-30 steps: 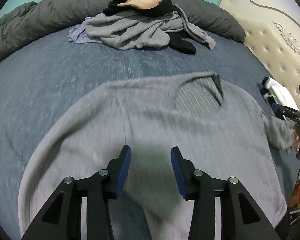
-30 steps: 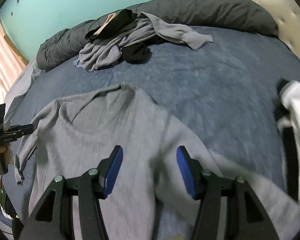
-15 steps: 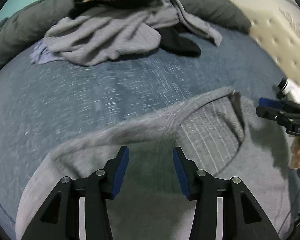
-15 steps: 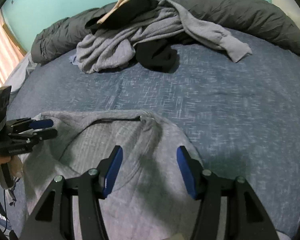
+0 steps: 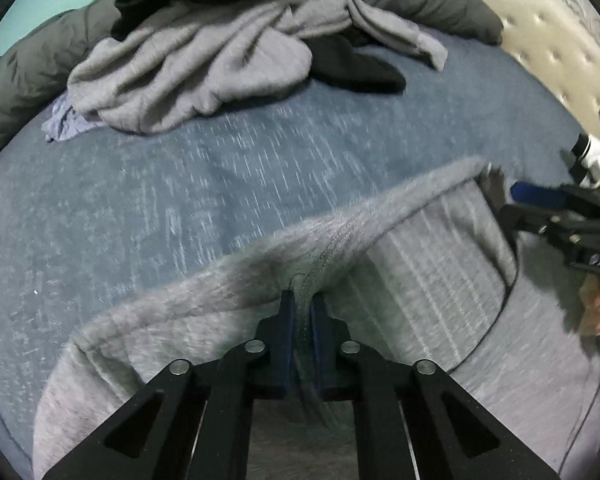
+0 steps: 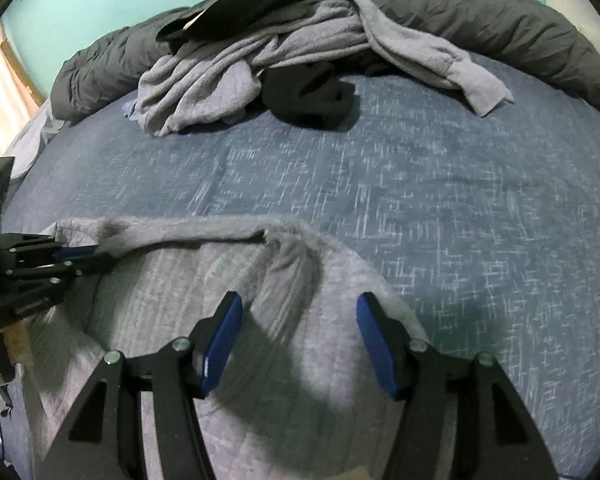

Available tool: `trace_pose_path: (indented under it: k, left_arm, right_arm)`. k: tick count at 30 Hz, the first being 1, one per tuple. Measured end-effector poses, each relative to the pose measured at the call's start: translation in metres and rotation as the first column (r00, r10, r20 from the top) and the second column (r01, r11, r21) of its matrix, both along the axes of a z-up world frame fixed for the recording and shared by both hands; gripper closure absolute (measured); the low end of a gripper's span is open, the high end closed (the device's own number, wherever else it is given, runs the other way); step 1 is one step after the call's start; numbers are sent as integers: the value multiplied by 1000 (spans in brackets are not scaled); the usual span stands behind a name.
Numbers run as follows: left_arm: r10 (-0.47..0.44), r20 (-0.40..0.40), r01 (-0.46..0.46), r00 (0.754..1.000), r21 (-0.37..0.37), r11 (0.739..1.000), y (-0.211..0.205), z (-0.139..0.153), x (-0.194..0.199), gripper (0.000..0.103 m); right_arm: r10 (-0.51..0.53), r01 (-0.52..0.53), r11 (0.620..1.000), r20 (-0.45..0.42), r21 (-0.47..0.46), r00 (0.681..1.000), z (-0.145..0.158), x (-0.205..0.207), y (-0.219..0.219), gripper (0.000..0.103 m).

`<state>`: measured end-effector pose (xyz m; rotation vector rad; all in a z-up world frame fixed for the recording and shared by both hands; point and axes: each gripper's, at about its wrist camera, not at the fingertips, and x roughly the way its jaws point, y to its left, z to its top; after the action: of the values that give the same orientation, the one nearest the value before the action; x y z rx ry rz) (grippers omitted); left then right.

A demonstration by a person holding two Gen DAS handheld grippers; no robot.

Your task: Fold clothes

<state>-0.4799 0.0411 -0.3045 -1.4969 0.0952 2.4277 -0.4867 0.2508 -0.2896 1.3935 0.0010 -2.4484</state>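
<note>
- Sweater (image 5: pixel 420 280) lies flat on the bed (image 5: pixel 180 200), near edge of the mattress, neckline toward the far pile (image 5: pixel 204 64) of unfolded clothes and the duvet (image 6: pixel 500 20).
- Left claw (image 5: pixel 302 312): closed, pinching a ridge of grey knit at the left shoulder, just beside the collar (image 5: pixel 440 208).
- Right claw (image 6: pixel 298 328): jaws wide apart, nothing between them, hovering over the right shoulder, collar opening (image 6: pixel 180 264) to its left.
- Step in hand, as I judge it: taking a two-point hold at the shoulders. One side done, the other pending.
- To do it well: bring the right claw down onto the shoulder seam at a spot mirroring the left grip, catch both layers, close fully before any lift.
- Keep the two grips level and the cloth between them taut; a slack collar would let the fold line skew.
- Risk: the left pinch is narrow and bunched; knit may slip if pulled sideways.
- Orientation: long axis runs collar to hem, roughly away-to-toward the person; collar points to the far side of the bed.
- Hem is out of view below the claws; sleeve layout cannot be told.
</note>
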Motion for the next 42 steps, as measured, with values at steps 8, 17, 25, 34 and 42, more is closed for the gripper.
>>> trace_pose_path:
  k: [8, 17, 25, 34, 42]
  left_arm:
    - [95, -13, -92, 995, 147, 985, -21, 31, -30, 96]
    - [98, -13, -96, 995, 102, 990, -18, 25, -48, 96]
    - [126, -27, -125, 992, 51, 991, -17, 13, -73, 96]
    - [123, 4, -123, 992, -11, 992, -8, -23, -88, 94]
    - [190, -23, -184, 981, 162, 969, -44, 20, -74, 46]
  right_arm:
    - [13, -13, 1000, 0, 12, 1000, 3, -20, -8, 43]
    - [4, -3, 998, -15, 64, 1000, 11, -47, -19, 99]
    - [-51, 56, 990, -48, 127, 998, 26, -86, -27, 100]
    - [-58, 53, 987, 34, 149, 998, -16, -111, -33, 99]
    - [-91, 91, 992, -10, 85, 996, 9, -90, -1, 38]
